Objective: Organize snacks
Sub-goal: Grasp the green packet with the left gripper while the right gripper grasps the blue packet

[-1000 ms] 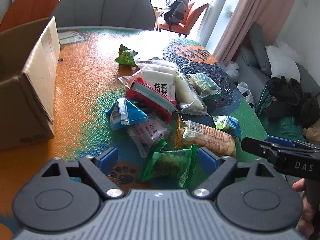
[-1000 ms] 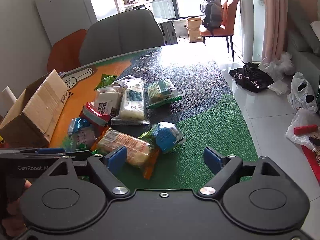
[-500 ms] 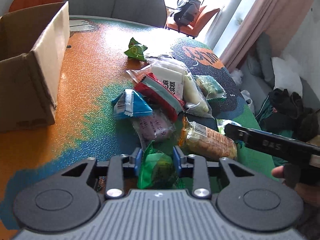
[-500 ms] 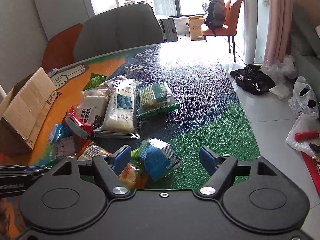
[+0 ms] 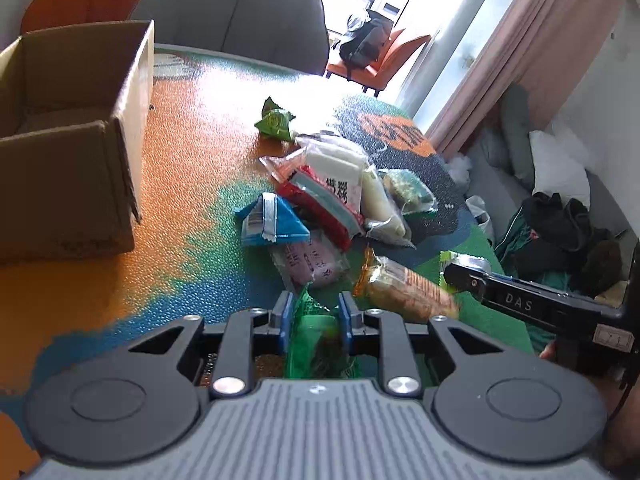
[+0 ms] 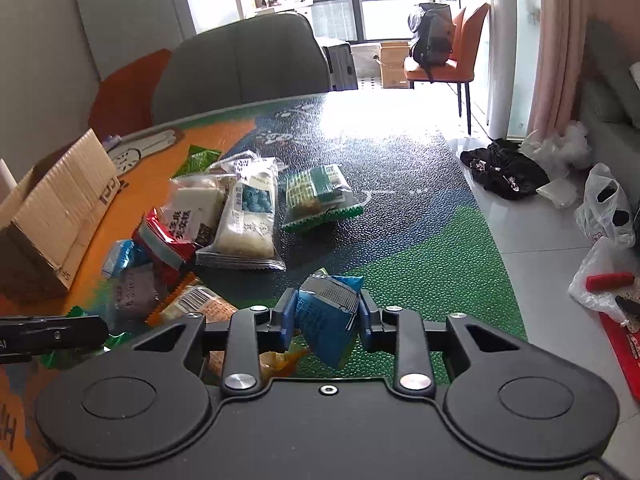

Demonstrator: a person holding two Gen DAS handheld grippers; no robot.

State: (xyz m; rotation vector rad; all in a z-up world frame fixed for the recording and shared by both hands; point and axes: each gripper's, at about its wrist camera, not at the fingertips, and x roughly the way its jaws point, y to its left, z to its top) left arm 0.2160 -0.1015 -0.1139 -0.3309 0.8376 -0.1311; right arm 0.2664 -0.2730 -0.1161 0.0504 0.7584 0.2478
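Observation:
My left gripper (image 5: 314, 312) is shut on a green snack packet (image 5: 316, 332) at the near end of the snack pile. My right gripper (image 6: 327, 312) is shut on a blue snack packet (image 6: 330, 312) over the green part of the table. Its body shows at the right of the left wrist view (image 5: 520, 300). Several loose packets lie in a pile: a blue triangular one (image 5: 272, 222), a red one (image 5: 320, 208), a pink one (image 5: 308, 260), an orange biscuit pack (image 5: 404, 288), white rice-cake packs (image 6: 250, 216) and a green-white pack (image 6: 318, 196).
An open cardboard box (image 5: 68, 136) stands on the orange left side of the table (image 5: 192, 160). A small green packet (image 5: 276, 122) lies farther back. A grey chair (image 5: 236, 12) stands behind the table. The table's right edge drops to the floor (image 6: 532, 240) with bags and clothes.
The right gripper closed on the blue packet, which lay between its open fingers before. The left gripper, closed on the green packet half a second ago, has lifted and moved forward slightly.

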